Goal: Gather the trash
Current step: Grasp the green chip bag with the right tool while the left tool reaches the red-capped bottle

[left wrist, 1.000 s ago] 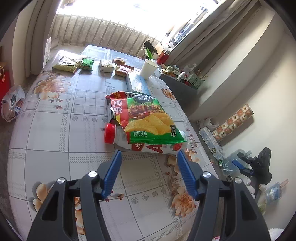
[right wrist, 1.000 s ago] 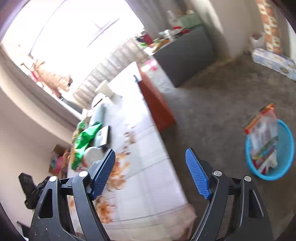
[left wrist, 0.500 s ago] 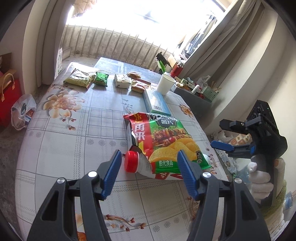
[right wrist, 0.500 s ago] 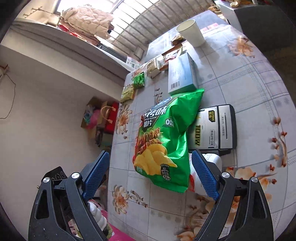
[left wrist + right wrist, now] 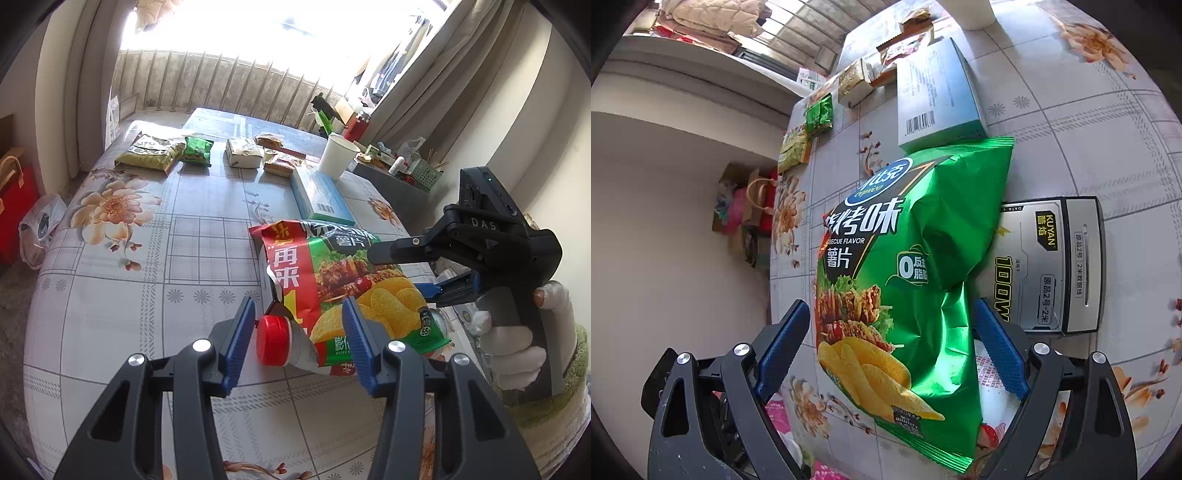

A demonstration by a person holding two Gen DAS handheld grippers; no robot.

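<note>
A green and red chip bag [image 5: 347,284] lies on the floral table [image 5: 147,258], draped over a white bottle with a red cap [image 5: 273,345]. My left gripper [image 5: 297,341] is open, its blue fingers on either side of the cap and bottle neck. My right gripper [image 5: 890,347] is open and straddles the lower part of the chip bag [image 5: 905,280]; it also shows in the left wrist view [image 5: 406,269], coming in from the right. Part of the white bottle [image 5: 991,398] shows under the bag.
A silver and black box [image 5: 1052,266] lies beside the bag. A light blue box [image 5: 319,197], a white paper cup [image 5: 338,157] and several snack packets [image 5: 151,157] sit further back. Bags [image 5: 14,206] stand on the floor at the left.
Both grippers have moved in closer. The left one now has the red cap between its fingers. The right one has come down over the chip bag.
</note>
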